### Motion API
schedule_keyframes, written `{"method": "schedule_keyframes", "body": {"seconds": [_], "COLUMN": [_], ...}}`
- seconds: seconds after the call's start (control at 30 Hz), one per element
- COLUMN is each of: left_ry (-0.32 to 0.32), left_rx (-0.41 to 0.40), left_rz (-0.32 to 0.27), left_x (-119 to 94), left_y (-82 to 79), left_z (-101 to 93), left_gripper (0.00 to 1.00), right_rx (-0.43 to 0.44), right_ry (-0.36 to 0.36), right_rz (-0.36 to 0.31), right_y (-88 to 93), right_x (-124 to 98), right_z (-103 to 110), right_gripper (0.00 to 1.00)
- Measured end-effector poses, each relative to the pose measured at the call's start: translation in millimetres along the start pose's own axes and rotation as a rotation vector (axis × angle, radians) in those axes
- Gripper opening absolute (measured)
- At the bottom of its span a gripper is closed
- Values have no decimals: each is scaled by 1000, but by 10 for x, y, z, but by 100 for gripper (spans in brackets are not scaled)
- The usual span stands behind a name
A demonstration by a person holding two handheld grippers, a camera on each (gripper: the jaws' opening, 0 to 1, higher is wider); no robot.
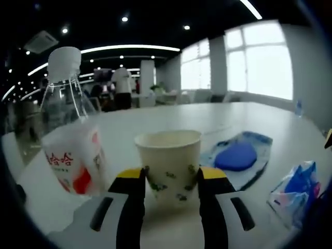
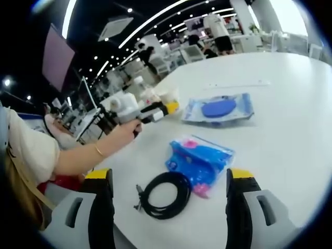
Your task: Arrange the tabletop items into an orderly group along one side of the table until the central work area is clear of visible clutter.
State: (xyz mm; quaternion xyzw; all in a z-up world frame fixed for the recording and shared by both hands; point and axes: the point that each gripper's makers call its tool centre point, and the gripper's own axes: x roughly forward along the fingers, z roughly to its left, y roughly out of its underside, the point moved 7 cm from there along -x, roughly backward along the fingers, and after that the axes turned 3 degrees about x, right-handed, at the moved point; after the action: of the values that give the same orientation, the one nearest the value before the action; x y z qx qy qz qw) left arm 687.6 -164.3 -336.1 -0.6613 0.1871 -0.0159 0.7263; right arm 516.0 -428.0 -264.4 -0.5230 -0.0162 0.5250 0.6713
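A paper cup [image 1: 169, 165] with a green leaf print stands between the yellow-tipped jaws of my left gripper [image 1: 171, 179], which touch its sides. Beside it at the left stands a clear water bottle [image 1: 70, 129] with a white cap and a red-and-white label. A blue disc in a clear packet [image 1: 237, 155] lies behind the cup. A blue printed pouch [image 1: 298, 189] lies at the right. My right gripper [image 2: 169, 181] stands open above a coiled black cable [image 2: 165, 193] and the blue pouch [image 2: 199, 161]. The left gripper [image 2: 155, 110], the cup [image 2: 168, 98] and the packet [image 2: 220, 109] lie farther off.
The white table [image 2: 280, 145] stretches wide to the right and far side. A person's arm [image 2: 88, 153] with a bracelet reaches in from the left holding the left gripper. People and office furniture stand far behind the table.
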Motion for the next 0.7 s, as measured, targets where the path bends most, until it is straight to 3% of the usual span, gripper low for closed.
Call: {"method": "schedule_keyframes", "body": {"seconds": [0.17,0.43,0.7], "left_ry": [-6,-36,-21], "left_rx": [-2,59,26], "left_rz": [15,55,47], "left_x": [0,-13,-34], "left_y": [38,50,20], "left_z": [6,15,-45], "left_gripper": [38,39,47], "right_rx": [0,19,19], "right_ry": [4,-4,-4], "right_rz": [4,-15,-21], "right_y": [4,-17,-32], "right_x": [-3,-4,-12], "right_z": [-5,10,9], "right_gripper": [89,89,90]}}
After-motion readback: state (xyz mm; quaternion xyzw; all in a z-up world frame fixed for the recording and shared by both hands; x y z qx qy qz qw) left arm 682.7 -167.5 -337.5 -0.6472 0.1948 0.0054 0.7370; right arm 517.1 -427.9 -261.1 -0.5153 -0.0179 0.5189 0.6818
